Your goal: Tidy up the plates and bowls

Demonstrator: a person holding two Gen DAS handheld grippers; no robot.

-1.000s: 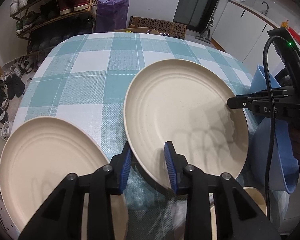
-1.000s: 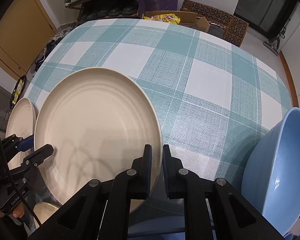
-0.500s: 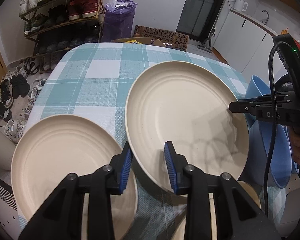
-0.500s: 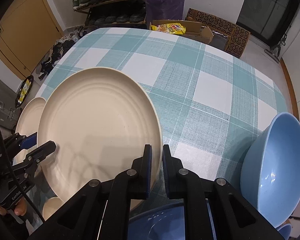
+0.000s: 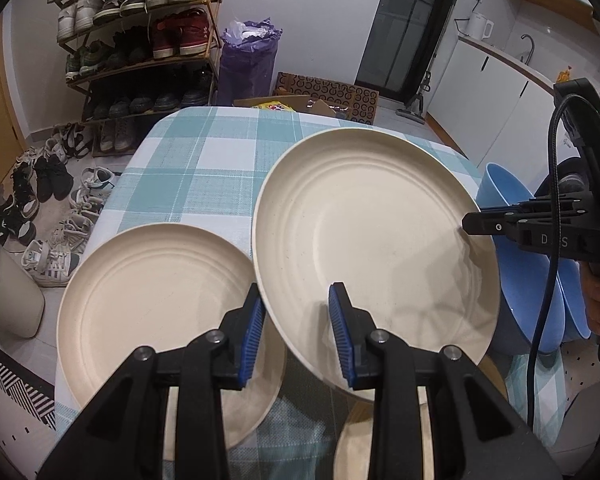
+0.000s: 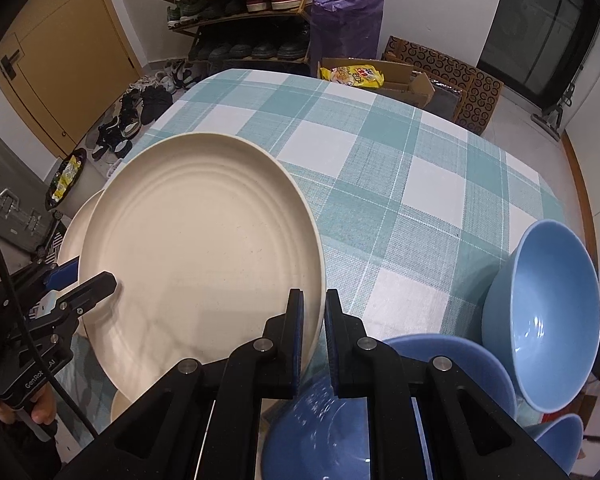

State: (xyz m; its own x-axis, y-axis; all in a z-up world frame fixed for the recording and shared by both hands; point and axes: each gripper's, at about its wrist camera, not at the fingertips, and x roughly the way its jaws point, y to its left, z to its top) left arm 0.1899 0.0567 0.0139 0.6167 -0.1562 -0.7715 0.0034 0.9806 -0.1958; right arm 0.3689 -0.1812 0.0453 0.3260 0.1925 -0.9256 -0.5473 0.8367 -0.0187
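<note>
A large cream plate (image 5: 372, 232) (image 6: 204, 248) hangs tilted above the checked table (image 5: 204, 152) (image 6: 380, 184), held from both sides. My left gripper (image 5: 296, 304) (image 6: 92, 276) is shut on its near left rim, one finger under and one over. My right gripper (image 6: 314, 300) (image 5: 470, 224) is shut on the opposite rim. A second cream plate (image 5: 160, 312) (image 6: 74, 232) lies on the table's left corner, partly beneath the held one. Blue bowls (image 6: 540, 320) (image 5: 540, 280) stand at the right, one (image 6: 380, 400) under my right gripper.
A small cream dish (image 5: 356, 440) lies below the held plate near the front edge. Beyond the table stand a shoe rack (image 5: 140, 40), a purple bag (image 5: 248, 60) and cardboard boxes (image 6: 440, 76). Shoes lie on the floor at the left.
Both grippers have risen with the cream plate between them. The table, the second plate and the bowls now look farther below, and more of the room shows.
</note>
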